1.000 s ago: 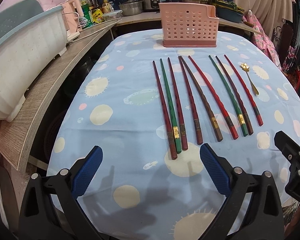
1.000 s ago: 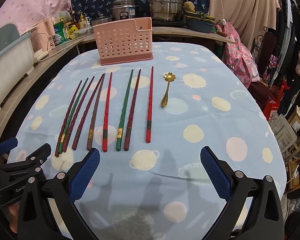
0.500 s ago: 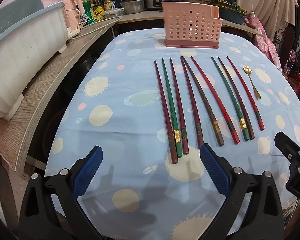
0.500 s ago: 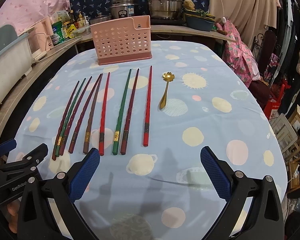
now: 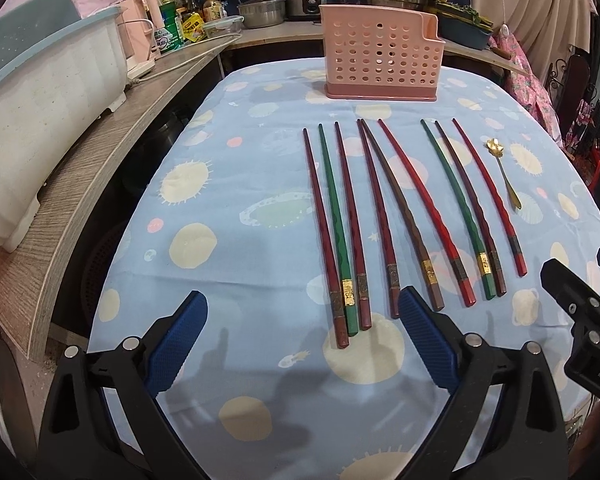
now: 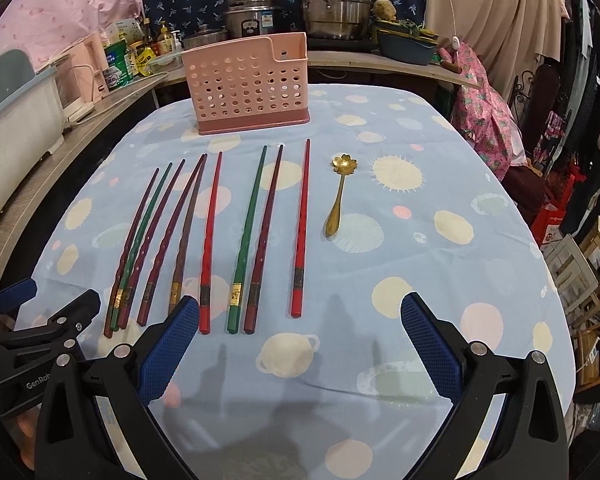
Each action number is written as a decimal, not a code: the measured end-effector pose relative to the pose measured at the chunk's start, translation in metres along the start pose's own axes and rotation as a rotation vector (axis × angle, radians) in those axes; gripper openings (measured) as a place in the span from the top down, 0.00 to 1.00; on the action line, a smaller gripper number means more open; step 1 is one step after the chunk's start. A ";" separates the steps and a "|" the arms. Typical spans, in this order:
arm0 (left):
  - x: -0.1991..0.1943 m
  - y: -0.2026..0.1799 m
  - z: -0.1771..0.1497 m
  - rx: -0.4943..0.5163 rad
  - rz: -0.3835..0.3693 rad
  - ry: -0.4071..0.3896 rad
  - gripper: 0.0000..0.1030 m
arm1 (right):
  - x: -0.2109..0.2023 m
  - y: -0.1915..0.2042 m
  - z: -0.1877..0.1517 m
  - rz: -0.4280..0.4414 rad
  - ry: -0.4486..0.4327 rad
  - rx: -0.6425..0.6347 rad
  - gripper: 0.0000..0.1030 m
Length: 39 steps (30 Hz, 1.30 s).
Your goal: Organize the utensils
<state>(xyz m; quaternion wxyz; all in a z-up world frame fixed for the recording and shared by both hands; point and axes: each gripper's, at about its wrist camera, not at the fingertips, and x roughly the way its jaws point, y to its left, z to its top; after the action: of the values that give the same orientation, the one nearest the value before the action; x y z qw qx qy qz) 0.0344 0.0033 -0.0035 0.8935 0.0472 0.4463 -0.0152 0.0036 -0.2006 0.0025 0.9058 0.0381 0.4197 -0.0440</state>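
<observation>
Both my tongs have edged forward toward the pink basket [image 5: 381,54] since a second ago; the chopsticks sit closer in view. My left tongs [image 5: 303,338] are spread wide, holding nothing, hovering over the desk [image 5: 228,200] short of the leftmost chopsticks [image 5: 332,224]. Nine chopsticks lie in a row in front of the basket, tips toward it. Right of them, a gold spoon [image 6: 337,197]. My right tongs [image 6: 300,342] are wide apart too, empty, near the row's near ends.
</observation>
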 end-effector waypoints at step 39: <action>0.077 0.041 0.031 -0.127 -0.024 0.116 0.53 | 0.085 -0.043 0.059 -0.024 0.083 0.105 0.54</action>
<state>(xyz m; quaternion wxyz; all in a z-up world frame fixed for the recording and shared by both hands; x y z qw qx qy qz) 0.1087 0.0426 -0.0436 0.8671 -0.0143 0.4979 0.0051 0.0982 -0.2533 -0.0259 0.8838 0.0826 0.4544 -0.0752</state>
